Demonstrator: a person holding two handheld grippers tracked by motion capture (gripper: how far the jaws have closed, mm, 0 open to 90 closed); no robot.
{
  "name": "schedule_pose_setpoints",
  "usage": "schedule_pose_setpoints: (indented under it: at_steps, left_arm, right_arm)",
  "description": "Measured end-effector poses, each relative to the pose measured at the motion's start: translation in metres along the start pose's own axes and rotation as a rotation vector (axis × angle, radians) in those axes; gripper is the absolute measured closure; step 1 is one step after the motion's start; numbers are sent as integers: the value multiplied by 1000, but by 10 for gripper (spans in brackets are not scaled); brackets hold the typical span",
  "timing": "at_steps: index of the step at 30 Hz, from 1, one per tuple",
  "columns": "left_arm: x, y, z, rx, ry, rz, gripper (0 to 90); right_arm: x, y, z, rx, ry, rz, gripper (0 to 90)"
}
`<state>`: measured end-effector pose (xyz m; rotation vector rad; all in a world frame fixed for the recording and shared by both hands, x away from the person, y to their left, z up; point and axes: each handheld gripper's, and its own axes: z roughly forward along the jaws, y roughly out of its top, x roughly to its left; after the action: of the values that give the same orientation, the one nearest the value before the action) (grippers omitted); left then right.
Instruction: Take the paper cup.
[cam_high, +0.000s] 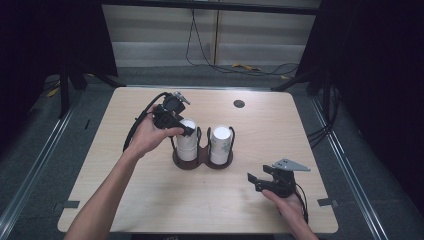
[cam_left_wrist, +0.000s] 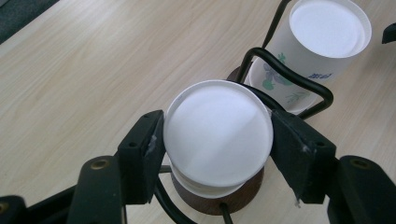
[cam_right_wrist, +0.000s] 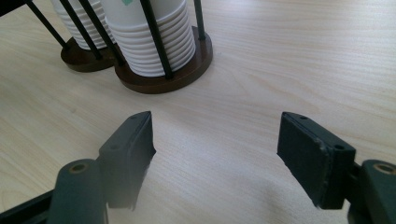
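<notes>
Forearms come in from the bottom of the high view; the left gripper (cam_high: 186, 131) sits at the top of the left cup stack (cam_high: 187, 141) in a two-slot wooden cup holder (cam_high: 202, 162) mid-table (cam_high: 150, 200), while the right gripper (cam_high: 256, 182) rests near the front edge, well apart from the holder.

From the left gripper view, both black jaws press the rim of the top paper cup (cam_left_wrist: 218, 133), clamped on it; the second stack (cam_left_wrist: 322, 42) stands just beside.

The right gripper view has its jaws apart with bare table between them.

This looks like the grasp step; next likely calls for a straight upward lift clear of the wire loops (cam_left_wrist: 289, 77).
</notes>
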<state>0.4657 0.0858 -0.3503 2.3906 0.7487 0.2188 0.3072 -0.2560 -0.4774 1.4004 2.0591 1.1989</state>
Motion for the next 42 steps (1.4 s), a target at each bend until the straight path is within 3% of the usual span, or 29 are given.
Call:
schedule_pose_setpoints:
  at_steps: [6,14,21,26,32,42]
  left_arm:
    - [0,-3,-2,-4,0,-11,374]
    - [-1,-2,-10,-44,-4,-20,375]
    - [-4,-3,-12,-45,17,-3,375]
    - [-3,-3,-15,-41,3,5,376]
    - [-1,-4,-22,-87,-10,-17,376]
    - [2,-5,-32,-129,-16,-19,376]
  right_arm:
    - [0,0,0,-1,0,0,271]
    - [0,0,0,1,0,3,272]
    - [0,0,1,-1,1,1,271]
    - [1,0,1,-3,-1,1,272]
    - [2,0,1,-2,-1,1,271]
    - [1,0,1,-4,0,-1,271]
